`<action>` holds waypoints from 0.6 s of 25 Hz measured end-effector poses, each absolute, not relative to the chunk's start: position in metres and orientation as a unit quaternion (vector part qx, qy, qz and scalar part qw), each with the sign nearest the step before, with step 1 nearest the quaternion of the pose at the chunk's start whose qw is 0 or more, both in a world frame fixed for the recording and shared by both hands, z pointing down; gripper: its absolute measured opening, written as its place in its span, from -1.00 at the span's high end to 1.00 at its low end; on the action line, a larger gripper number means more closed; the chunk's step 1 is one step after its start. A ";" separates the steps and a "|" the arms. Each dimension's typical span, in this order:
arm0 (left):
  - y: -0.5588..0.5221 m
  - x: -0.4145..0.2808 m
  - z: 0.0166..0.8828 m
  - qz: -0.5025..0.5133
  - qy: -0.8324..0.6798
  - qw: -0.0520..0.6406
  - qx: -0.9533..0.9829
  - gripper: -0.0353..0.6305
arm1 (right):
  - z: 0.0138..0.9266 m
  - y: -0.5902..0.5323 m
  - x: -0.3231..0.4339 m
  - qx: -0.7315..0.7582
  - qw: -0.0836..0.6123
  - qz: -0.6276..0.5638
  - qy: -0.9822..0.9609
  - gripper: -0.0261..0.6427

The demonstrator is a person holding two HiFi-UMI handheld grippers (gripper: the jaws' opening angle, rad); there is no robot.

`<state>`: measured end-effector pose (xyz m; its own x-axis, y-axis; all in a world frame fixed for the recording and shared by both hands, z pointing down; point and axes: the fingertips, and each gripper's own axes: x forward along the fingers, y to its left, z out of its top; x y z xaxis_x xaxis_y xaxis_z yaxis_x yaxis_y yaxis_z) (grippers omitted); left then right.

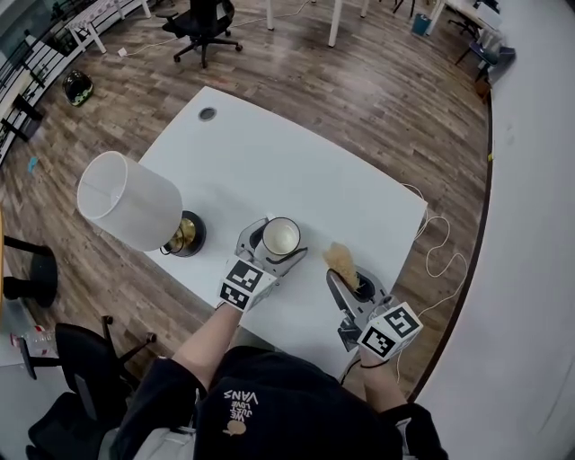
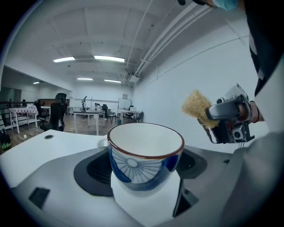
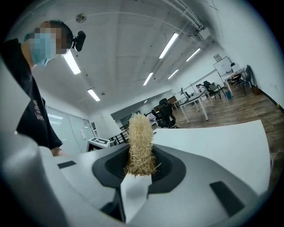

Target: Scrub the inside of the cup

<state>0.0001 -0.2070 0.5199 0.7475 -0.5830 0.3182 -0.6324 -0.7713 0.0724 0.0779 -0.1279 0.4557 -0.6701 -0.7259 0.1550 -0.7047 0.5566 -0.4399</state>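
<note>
A white cup [image 1: 280, 236] with a brown rim and blue pattern is held upright over the white table [image 1: 296, 171], my left gripper [image 1: 269, 247] shut on it. In the left gripper view the cup [image 2: 144, 153] sits between the jaws, its inside bare white. My right gripper [image 1: 352, 280] is shut on a tan straw scrubber [image 1: 339, 259], just right of the cup and apart from it. The scrubber [image 3: 140, 144] stands straight up between the jaws in the right gripper view, and the scrubber [image 2: 197, 106] also shows in the left gripper view at the right.
A table lamp with a white shade [image 1: 128, 199] and brass base [image 1: 184, 235] stands at the table's left corner. A cable grommet [image 1: 207, 114] sits at the far corner. A white cord [image 1: 440, 247] hangs off the right edge. Office chairs [image 1: 202, 27] stand on the wood floor.
</note>
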 end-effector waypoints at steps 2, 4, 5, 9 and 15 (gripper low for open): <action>-0.213 -0.001 0.523 0.142 -0.326 0.086 0.931 -0.31 | 0.458 -0.130 0.080 -0.414 0.027 -0.245 0.876 0.62; -0.219 -0.003 0.528 0.141 -0.327 0.090 0.930 -0.31 | 0.461 -0.132 0.081 -0.419 0.029 -0.247 0.873 0.62; -0.221 -0.003 0.531 0.140 -0.328 0.093 0.929 -0.31 | 0.462 -0.132 0.081 -0.422 0.028 -0.245 0.873 0.62; -0.225 -0.001 0.545 0.140 -0.330 0.103 0.928 -0.31 | 0.462 -0.137 0.084 -0.429 0.025 -0.234 0.872 0.62; -0.234 0.000 0.565 0.139 -0.333 0.114 0.926 -0.31 | 0.468 -0.142 0.083 -0.427 0.029 -0.245 0.870 0.62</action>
<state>0.0000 -0.2336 0.5648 0.7397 -0.5839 0.3344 -0.6478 -0.7524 0.1191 0.0834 -0.1419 0.4678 -0.6343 -0.7567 0.1584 -0.7284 0.5164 -0.4503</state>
